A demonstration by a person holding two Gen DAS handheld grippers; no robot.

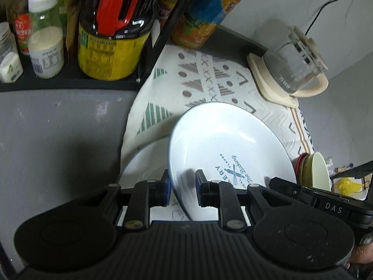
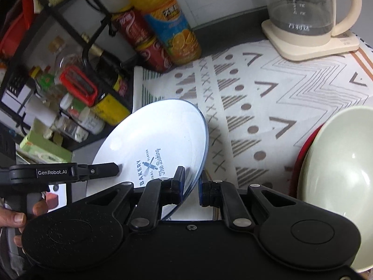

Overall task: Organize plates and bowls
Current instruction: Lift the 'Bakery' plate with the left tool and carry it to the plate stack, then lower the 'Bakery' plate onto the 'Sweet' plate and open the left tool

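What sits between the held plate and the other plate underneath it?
Nothing visible. Both tongs, left and right, grip the printed plate, tilted above the lower plate, whose visible face is bare; the rest is hidden.

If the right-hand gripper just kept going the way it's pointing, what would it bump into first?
The right gripper already clamps the white plate by its rim. Carrying it onward, it would probably meet the patterned cloth on the counter; depth is hard to judge.

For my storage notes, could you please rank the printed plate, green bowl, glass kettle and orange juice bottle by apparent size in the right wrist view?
1. printed plate
2. green bowl, cropped and nearer, so unsure
3. glass kettle
4. orange juice bottle
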